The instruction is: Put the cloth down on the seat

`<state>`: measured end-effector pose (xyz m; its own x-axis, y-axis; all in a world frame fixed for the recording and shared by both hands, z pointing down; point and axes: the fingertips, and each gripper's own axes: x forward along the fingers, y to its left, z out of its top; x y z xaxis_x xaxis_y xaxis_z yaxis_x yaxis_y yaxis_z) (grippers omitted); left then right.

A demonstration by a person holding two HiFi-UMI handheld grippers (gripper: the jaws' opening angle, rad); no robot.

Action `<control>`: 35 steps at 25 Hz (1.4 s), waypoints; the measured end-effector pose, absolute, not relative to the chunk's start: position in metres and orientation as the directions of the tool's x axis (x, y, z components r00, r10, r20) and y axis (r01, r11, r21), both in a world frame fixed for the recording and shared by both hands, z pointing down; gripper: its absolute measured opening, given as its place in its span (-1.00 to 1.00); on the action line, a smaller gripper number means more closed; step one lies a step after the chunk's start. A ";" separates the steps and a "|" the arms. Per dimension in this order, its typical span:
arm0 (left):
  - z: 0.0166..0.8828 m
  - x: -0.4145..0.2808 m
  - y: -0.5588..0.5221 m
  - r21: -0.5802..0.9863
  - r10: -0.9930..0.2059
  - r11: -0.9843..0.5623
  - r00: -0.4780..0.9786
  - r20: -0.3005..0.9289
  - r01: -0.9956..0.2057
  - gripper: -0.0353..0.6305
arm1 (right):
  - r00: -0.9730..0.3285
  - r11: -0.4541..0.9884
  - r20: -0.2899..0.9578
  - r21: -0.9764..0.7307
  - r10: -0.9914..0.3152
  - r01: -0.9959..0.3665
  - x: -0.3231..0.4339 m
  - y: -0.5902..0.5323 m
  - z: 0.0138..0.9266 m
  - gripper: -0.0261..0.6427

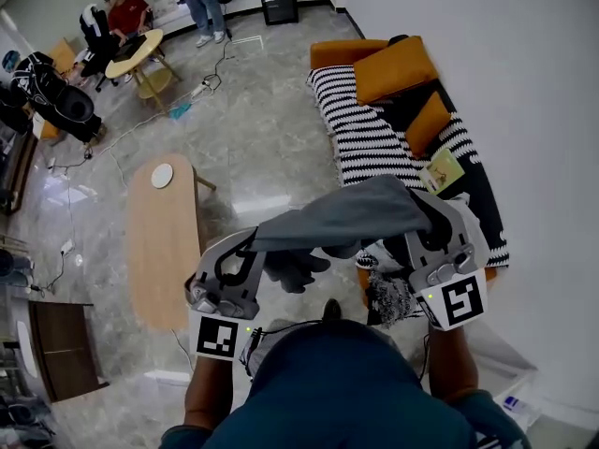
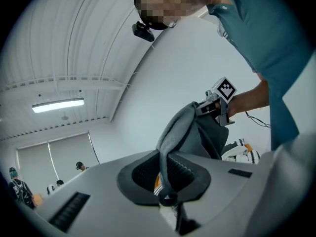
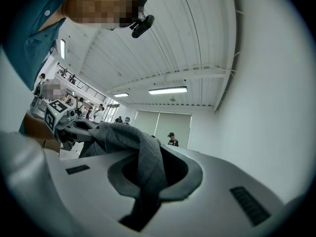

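Observation:
A grey cloth [image 1: 346,215] hangs stretched between my two grippers, in the air in front of the sofa seat [image 1: 370,148]. My left gripper [image 1: 251,244] is shut on the cloth's left end. My right gripper [image 1: 426,218] is shut on its right end. In the left gripper view the cloth [image 2: 177,132] runs up out of the closed jaws toward the right gripper [image 2: 217,105]. The right gripper view shows the cloth [image 3: 140,154] pinched in the jaws and draped across to the left gripper [image 3: 66,122]. A fold of the cloth hangs below, between the two grippers.
The sofa carries a black-and-white striped throw [image 1: 356,110], orange cushions [image 1: 393,64] and a small book [image 1: 442,169]. A long wooden coffee table [image 1: 161,241] stands to the left. People [image 1: 126,17] sit and stand at the far end of the room.

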<state>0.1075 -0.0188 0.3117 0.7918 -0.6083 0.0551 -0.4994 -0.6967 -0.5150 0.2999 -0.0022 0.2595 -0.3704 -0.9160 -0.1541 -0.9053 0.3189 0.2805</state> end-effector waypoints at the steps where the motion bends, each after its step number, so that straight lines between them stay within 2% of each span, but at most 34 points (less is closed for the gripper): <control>1: 0.314 0.112 -0.021 -0.514 -0.605 -0.701 0.794 0.062 -0.494 -0.82 | -0.366 0.315 -0.154 0.279 -0.918 -0.907 0.304 -0.004 0.261 -0.80; 5: 0.327 0.119 -0.029 -0.504 -0.583 -0.729 0.806 0.102 -0.464 -0.82 | -0.330 0.298 -0.114 0.233 -0.937 -0.926 0.312 -0.010 0.275 -0.80; 24: 0.328 0.105 -0.105 -0.478 -0.409 -0.817 0.909 0.083 -0.323 -0.82 | -0.146 0.119 -0.084 0.268 -0.986 -0.956 0.289 -0.045 0.274 -0.80; 35: 0.336 0.166 -0.123 -0.468 -0.331 -0.848 0.938 0.104 -0.247 -0.82 | -0.062 0.045 -0.063 0.250 -0.996 -0.967 0.346 -0.048 0.287 -0.80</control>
